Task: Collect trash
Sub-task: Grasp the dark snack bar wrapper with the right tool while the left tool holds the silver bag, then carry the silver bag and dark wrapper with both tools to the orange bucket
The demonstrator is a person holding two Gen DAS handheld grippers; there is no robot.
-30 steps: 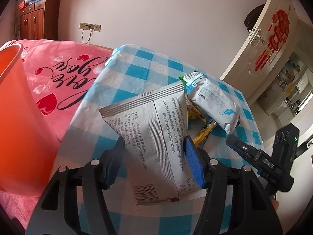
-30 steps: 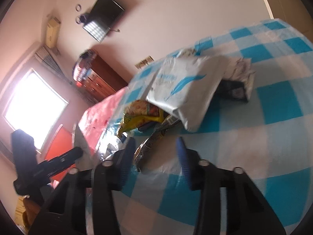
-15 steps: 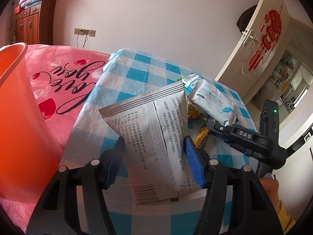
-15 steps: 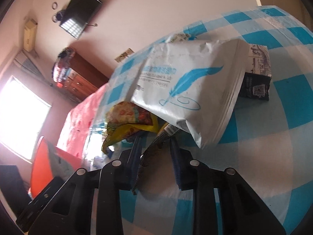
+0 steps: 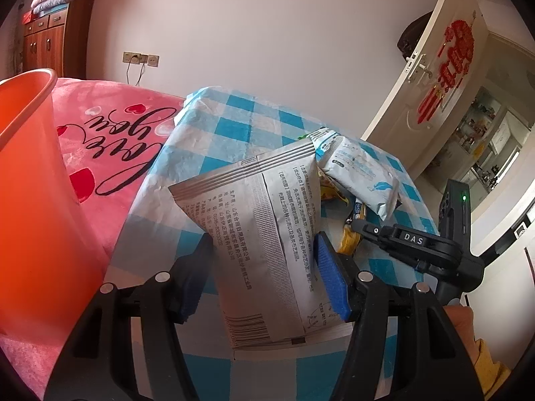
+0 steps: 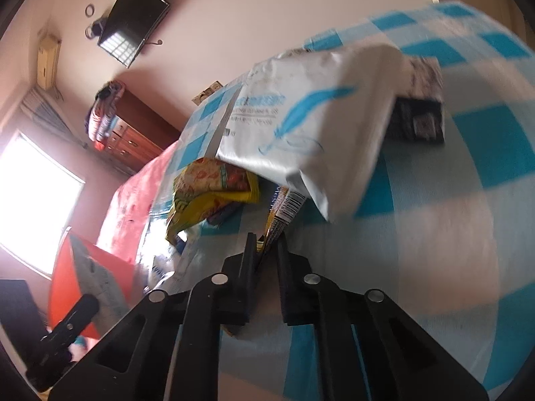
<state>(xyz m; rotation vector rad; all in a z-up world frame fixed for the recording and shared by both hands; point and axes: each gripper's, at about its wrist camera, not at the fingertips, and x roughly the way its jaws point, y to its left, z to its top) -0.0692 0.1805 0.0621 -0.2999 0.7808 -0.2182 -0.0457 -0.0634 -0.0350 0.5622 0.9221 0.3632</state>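
My left gripper point(image 5: 264, 260) is shut on a grey printed snack bag point(image 5: 260, 234) and holds it above the checked table point(image 5: 234, 123), right of the orange bin point(image 5: 30, 167). My right gripper point(image 6: 265, 244) is shut on the end of a thin yellow wrapper with a barcode point(image 6: 284, 210), which lies under a white wipes pack with a blue feather point(image 6: 311, 127). The right gripper also shows in the left wrist view point(image 5: 361, 225), at the yellow wrapper point(image 5: 351, 237). A crumpled yellow bag point(image 6: 210, 193) lies to the left of it.
A dark small carton point(image 6: 418, 113) lies behind the wipes pack. A pink bed cover point(image 5: 110, 133) lies left of the table. The orange bin also shows in the right wrist view point(image 6: 100, 267). An open white door point(image 5: 434, 77) stands at the right.
My right gripper has moved in under the wipes pack and closed on the thin yellow wrapper. My left gripper holds the grey bag as before.
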